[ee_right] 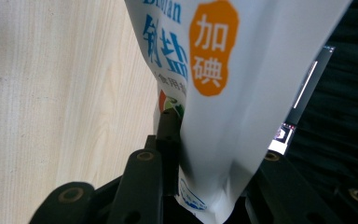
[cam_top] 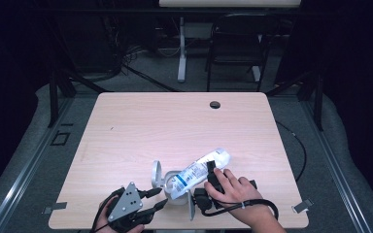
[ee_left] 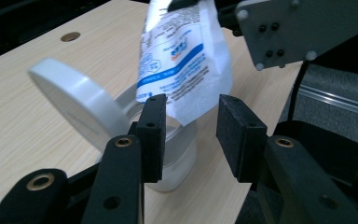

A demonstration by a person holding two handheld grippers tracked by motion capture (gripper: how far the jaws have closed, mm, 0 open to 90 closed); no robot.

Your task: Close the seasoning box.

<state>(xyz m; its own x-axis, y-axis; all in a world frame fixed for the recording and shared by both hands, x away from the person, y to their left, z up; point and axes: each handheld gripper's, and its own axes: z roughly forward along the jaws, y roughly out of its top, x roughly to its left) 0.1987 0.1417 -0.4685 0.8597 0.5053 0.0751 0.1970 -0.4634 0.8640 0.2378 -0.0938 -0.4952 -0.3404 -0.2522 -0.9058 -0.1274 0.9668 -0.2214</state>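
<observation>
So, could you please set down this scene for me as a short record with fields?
Surface: light wooden table
Container: white jar, hinged lid flipped open
Pouch: white bag with blue print, tilted with its lower end at the jar's mouth
Right gripper: shut on the bag
Left gripper: open, jaws just in front of the jar, not pressing it
Spill: none visible on the table
</observation>
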